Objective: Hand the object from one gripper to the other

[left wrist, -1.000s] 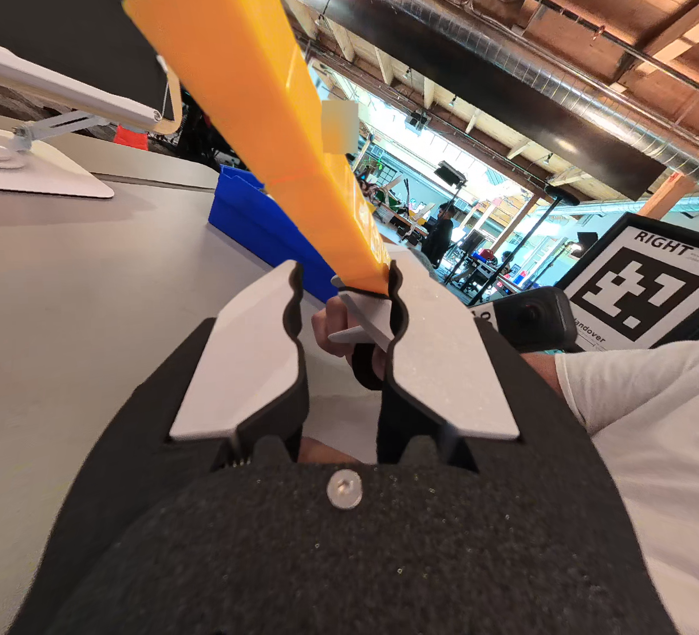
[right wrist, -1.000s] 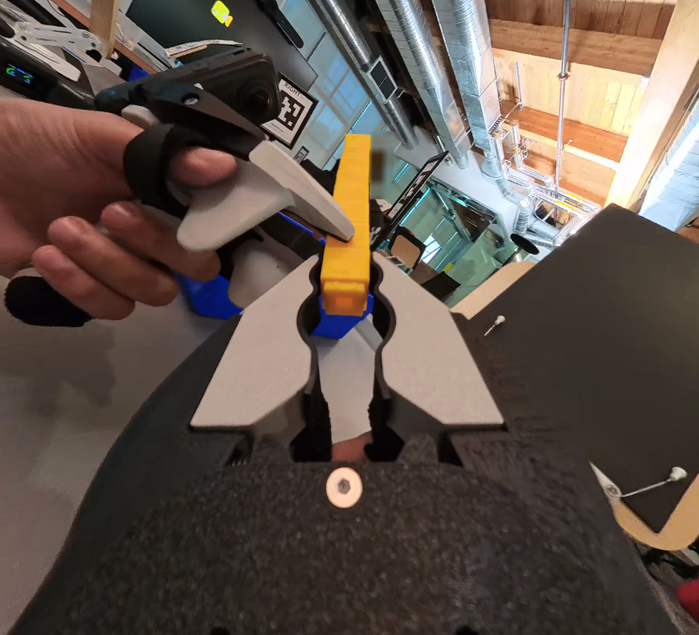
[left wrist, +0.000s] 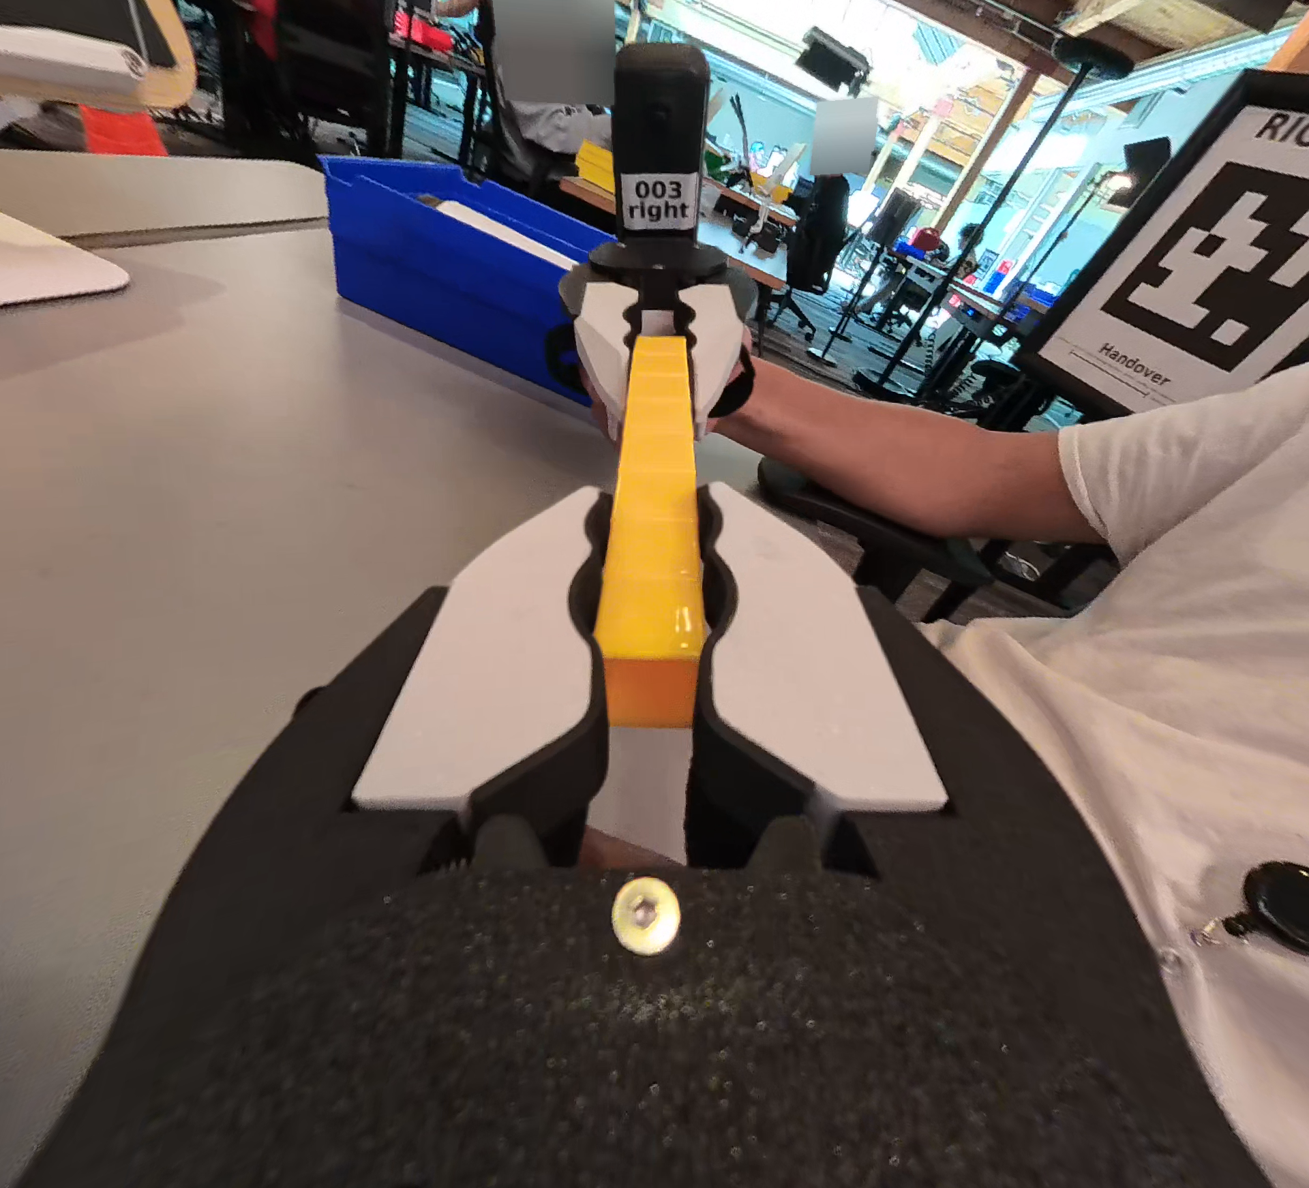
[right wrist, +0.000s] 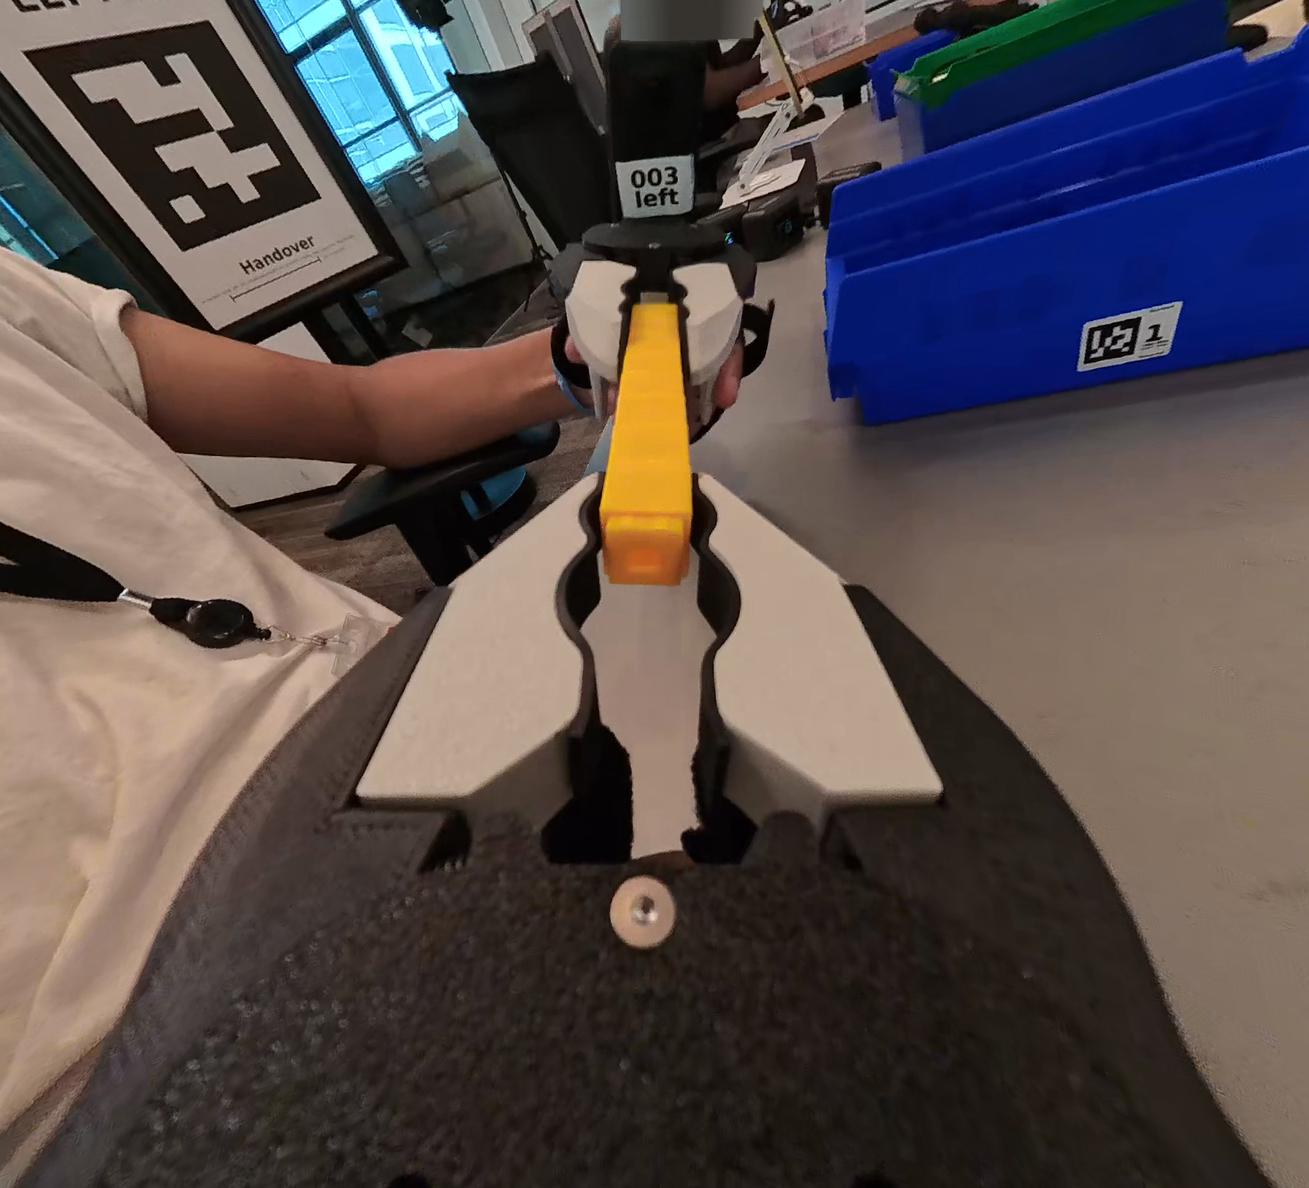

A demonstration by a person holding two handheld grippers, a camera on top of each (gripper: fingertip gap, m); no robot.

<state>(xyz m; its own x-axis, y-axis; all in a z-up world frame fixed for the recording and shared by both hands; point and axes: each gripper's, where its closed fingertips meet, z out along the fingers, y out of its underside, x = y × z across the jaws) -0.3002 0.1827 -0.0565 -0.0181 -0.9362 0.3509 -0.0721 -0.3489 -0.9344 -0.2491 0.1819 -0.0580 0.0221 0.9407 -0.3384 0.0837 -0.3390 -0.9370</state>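
Between the two facing grippers, above the grey tabletop (left wrist: 212, 481), spans a long yellow plastic bar built of stacked square blocks (left wrist: 655, 517), each end sitting in one tool. The left gripper (left wrist: 653, 587) has its white fingers drawn in against the bar's near end, which reaches deep between them. The right gripper (right wrist: 646, 534) has its fingers pressed on only the last block at the tips, with bare gap behind it. Both therefore appear closed on the bar, so I judge the handover to be at its midpoint: the second grasp is made, the release by the giving side is not yet done. Which side gives I cannot tell. Beyond the grippers sits a blue plastic bin (right wrist: 1062, 276).
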